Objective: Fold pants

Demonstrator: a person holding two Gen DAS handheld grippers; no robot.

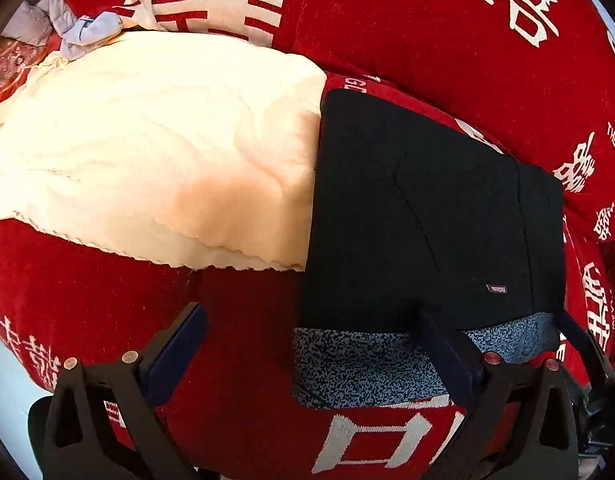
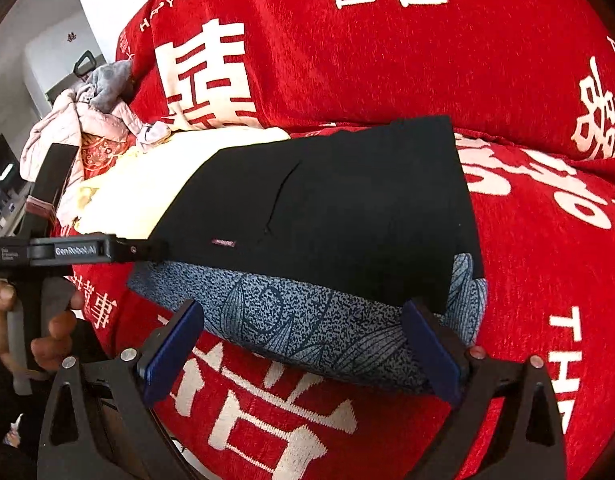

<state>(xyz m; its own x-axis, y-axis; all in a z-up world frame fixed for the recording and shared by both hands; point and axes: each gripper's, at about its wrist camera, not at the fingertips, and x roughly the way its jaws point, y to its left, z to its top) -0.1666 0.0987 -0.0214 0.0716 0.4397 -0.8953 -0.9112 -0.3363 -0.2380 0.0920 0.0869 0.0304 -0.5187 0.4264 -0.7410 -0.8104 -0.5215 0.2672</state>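
Folded black pants (image 1: pixel 427 208) lie flat on the red sofa cover, a small label near their front edge. A blue speckled cloth (image 1: pixel 359 364) sticks out from under that edge. My left gripper (image 1: pixel 315 340) is open wide over the front left corner; its right finger (image 1: pixel 451 356) rests at the pants' hem. In the right wrist view the pants (image 2: pixel 347 208) and blue cloth (image 2: pixel 307 320) lie ahead. My right gripper (image 2: pixel 303 344) is open, and its fingers straddle the blue cloth without pressing on it.
A cream blanket (image 1: pixel 147 152) lies left of the pants, with pale clothes (image 2: pixel 87 120) heaped beyond it. The red cover (image 2: pixel 547 240) with white characters spans seat and backrest. A hand (image 2: pixel 47 332) holds the left tool's housing (image 2: pixel 67 251) at the left.
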